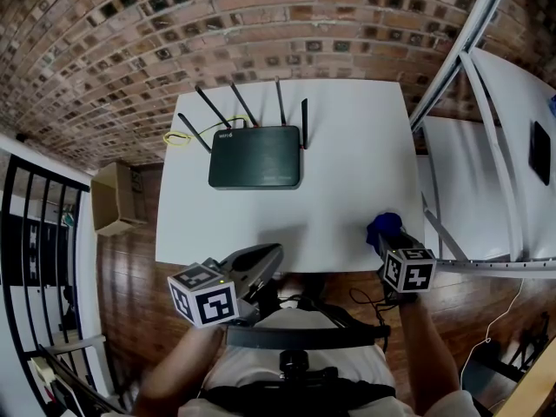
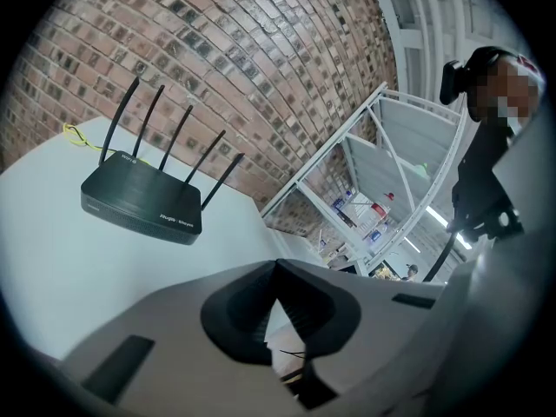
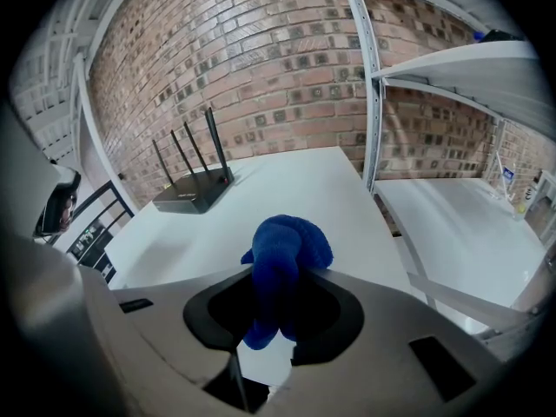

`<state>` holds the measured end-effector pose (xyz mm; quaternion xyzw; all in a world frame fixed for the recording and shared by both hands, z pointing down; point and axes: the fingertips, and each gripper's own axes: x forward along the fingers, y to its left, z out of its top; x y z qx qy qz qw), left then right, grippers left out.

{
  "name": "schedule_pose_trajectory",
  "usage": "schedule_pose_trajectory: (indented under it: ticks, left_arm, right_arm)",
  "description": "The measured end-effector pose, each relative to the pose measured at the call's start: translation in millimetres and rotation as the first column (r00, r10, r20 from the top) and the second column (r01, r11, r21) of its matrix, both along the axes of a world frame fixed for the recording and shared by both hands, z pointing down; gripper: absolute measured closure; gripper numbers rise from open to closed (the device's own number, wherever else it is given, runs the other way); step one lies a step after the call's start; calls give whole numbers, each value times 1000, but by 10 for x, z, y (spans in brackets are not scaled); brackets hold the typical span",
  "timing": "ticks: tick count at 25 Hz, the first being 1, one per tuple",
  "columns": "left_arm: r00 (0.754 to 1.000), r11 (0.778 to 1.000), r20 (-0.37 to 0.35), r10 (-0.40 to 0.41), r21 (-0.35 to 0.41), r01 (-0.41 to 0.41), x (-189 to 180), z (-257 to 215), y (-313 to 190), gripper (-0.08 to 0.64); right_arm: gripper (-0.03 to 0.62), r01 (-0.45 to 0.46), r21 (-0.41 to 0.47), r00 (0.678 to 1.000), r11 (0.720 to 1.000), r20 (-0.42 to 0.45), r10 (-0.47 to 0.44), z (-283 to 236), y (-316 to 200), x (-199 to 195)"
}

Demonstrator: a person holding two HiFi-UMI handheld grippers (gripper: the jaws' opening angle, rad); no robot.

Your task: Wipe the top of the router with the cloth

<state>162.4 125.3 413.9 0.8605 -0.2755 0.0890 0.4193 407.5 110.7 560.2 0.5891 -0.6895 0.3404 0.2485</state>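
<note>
Right gripper view: the right gripper (image 3: 276, 276) clamps the cloth (image 3: 291, 241) at mid-bunch — soft, light, probably floppy. The left gripper (image 2: 276, 269) is closed, empty. The router (image 3: 187, 195) sits well ahead on the table (image 3: 304, 176) — light, likely to slide when wiped.

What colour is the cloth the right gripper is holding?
Deep blue cloth, clamped in the right gripper; clearest in the right gripper view.
</note>
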Motion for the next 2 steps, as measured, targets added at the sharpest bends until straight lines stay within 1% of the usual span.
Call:
schedule_pose_trajectory:
  ticks: [2]
  left_arm:
    - [1000, 1000, 0, 0, -1, 0, 13, -1, -8, 551]
  right_arm:
    - [486, 1, 2, 1000, 1000, -8, -1, -12, -23, 17]
